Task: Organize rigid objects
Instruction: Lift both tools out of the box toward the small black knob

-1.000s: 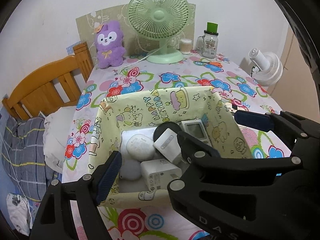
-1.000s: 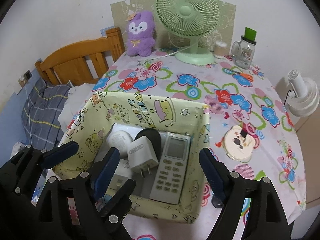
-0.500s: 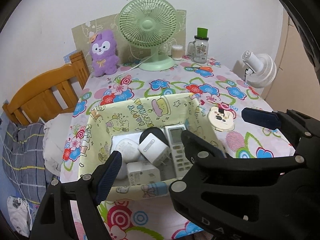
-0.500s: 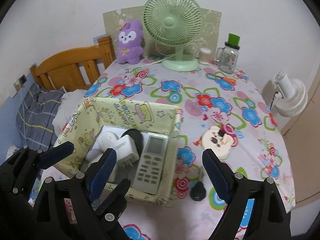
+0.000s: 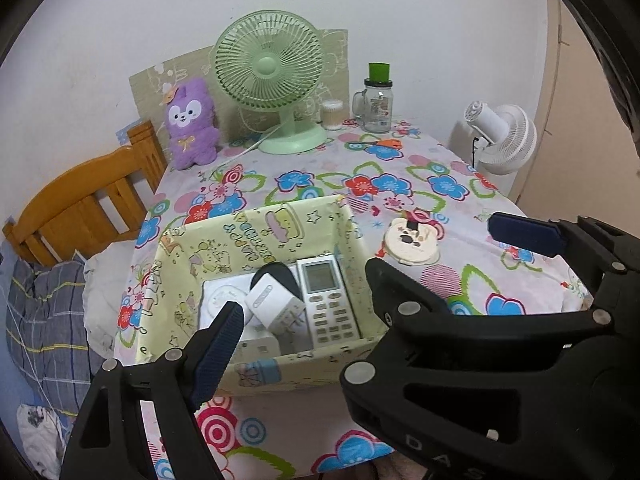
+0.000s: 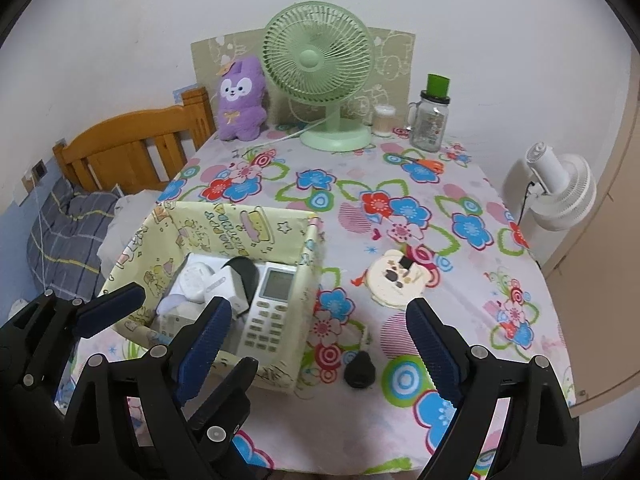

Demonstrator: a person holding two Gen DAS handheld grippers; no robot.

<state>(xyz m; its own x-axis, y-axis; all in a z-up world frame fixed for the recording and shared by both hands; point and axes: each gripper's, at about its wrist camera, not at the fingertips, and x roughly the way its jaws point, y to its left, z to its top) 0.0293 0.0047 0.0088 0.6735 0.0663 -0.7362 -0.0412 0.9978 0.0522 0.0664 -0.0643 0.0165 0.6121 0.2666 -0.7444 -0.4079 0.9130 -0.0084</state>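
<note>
Over the last second both claws have drawn back from the yellow storage box [image 6: 224,240], so that more of the flowered tabletop [image 6: 460,184] shows and a small black object [image 6: 359,370] near the front edge has come into the right wrist view. The left claw [image 5: 360,264] is spread wide and holds nothing; the right claw [image 6: 320,340] is likewise spread and empty, hanging above the front edge.

The box sits toward the front-left corner of the tabletop and gathers the hard items: a white remote control [image 5: 326,300] lies flat along its right wall, a white charger plug [image 5: 272,302] leans on a black round item [image 5: 280,276] in the middle, and white cases [image 5: 220,296] fill the left side. Packed so, they cannot slide off.

Two things lie outside it. The black object rests just beside the box's front-right corner, and a round cream lid with a cartoon face [image 6: 396,282] sits right of the box, toward the middle. I judge these are what remains to be put away, the black object being nearest to the right claw.

The tabletop right of the box is open for moving. The back edge is crowded by a green fan [image 6: 320,76], a purple plush toy [image 6: 240,100] and a glass jar [image 6: 430,120], all well apart from the work. The black object lies near the front edge, so a careless nudge could push it off.
</note>
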